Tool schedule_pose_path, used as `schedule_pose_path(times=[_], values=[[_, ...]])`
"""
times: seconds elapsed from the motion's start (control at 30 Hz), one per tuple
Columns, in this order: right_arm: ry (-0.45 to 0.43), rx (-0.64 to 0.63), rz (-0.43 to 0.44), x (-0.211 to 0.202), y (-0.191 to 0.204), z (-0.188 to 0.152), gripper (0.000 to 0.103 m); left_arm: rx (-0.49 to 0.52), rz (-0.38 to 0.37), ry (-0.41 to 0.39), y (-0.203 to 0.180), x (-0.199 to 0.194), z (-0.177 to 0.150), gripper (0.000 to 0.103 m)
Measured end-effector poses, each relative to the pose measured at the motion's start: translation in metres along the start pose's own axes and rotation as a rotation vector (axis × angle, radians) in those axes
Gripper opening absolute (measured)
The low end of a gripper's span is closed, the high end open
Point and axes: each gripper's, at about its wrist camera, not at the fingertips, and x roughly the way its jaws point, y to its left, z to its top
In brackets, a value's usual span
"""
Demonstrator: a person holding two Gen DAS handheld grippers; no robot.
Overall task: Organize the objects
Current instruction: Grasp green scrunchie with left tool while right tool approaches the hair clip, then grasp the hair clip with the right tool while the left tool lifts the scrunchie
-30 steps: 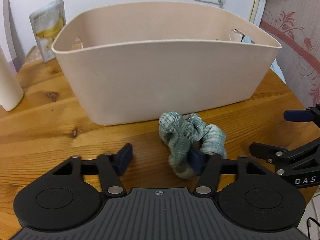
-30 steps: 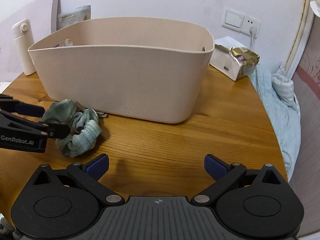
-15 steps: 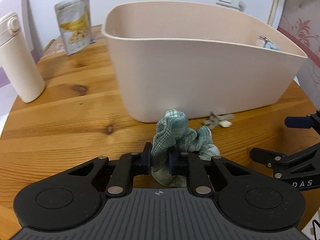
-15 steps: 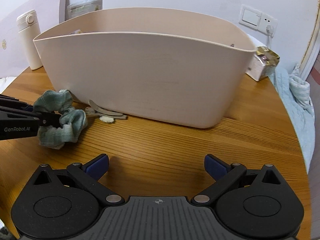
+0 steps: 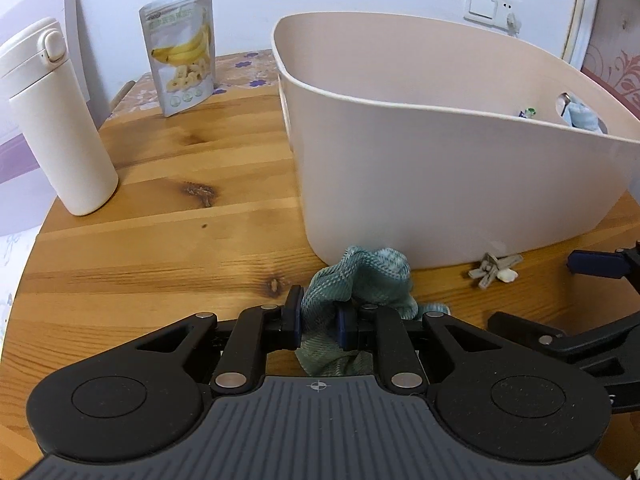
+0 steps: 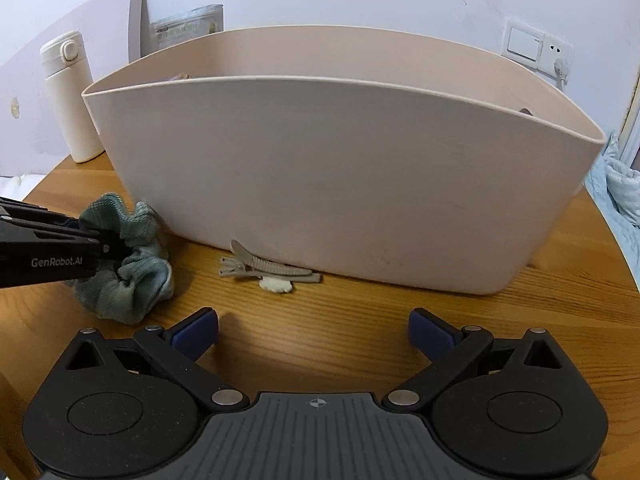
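Since the earlier frame, the left gripper (image 5: 318, 326) has closed from spread fingers onto the green checked fabric scrunchie (image 5: 360, 280) and carried it leftward along the front of the basket. The scrunchie is clamped between the left fingers, low over the round wooden desk (image 5: 160, 240), just beside the front wall of the beige plastic basket (image 5: 440, 184); whether it touches the desk cannot be told.

Risk 1: the fingers pinch only one fold of soft fabric. A quick lift may let the fold slip out.

Risk 2: the basket wall stands tall directly ahead. A low approach may catch the hanging loop on the rim and tilt or push the basket.

The grey metal hair clip (image 6: 264, 270) and a small white piece lie at the basket base, near the scrunchie; dragging fabric may sweep them along.

The right gripper (image 6: 314, 330) hovers above the desk with fingers wide apart, holding nothing. The white insulated bottle (image 5: 56, 120) and banana-chip pouch (image 5: 182, 48) stand well apart.
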Motion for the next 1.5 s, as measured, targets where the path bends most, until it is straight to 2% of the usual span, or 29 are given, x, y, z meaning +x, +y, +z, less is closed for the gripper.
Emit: schedule_pose_path(times=[0.43, 0.6, 0.7, 0.83, 1.0, 1.5], values=[[-0.037, 0.025, 0.005, 0.018, 0.006, 0.012, 0.103, -0.008, -0.013, -0.019, 0.003, 0.003, 0.000, 0.018], [-0.040, 0.032, -0.007, 0.014, 0.006, 0.005, 0.103, -0.006, -0.012, -0.023, 0.003, 0.003, 0.000, 0.018], [-0.048, 0.026, -0.025, 0.013, 0.007, 0.005, 0.096, -0.005, -0.008, -0.027, 0.002, 0.002, -0.001, 0.018], [-0.066, 0.017, -0.033, 0.008, 0.007, 0.003, 0.075, -0.009, -0.011, -0.025, 0.001, 0.002, -0.001, 0.018], [-0.070, 0.023, -0.035, 0.003, 0.000, 0.003, 0.055, 0.001, -0.031, -0.022, -0.002, -0.001, -0.004, 0.017], [-0.071, 0.029, 0.000, -0.013, -0.005, -0.006, 0.055, 0.010, -0.083, -0.002, -0.011, -0.016, -0.016, 0.009]])
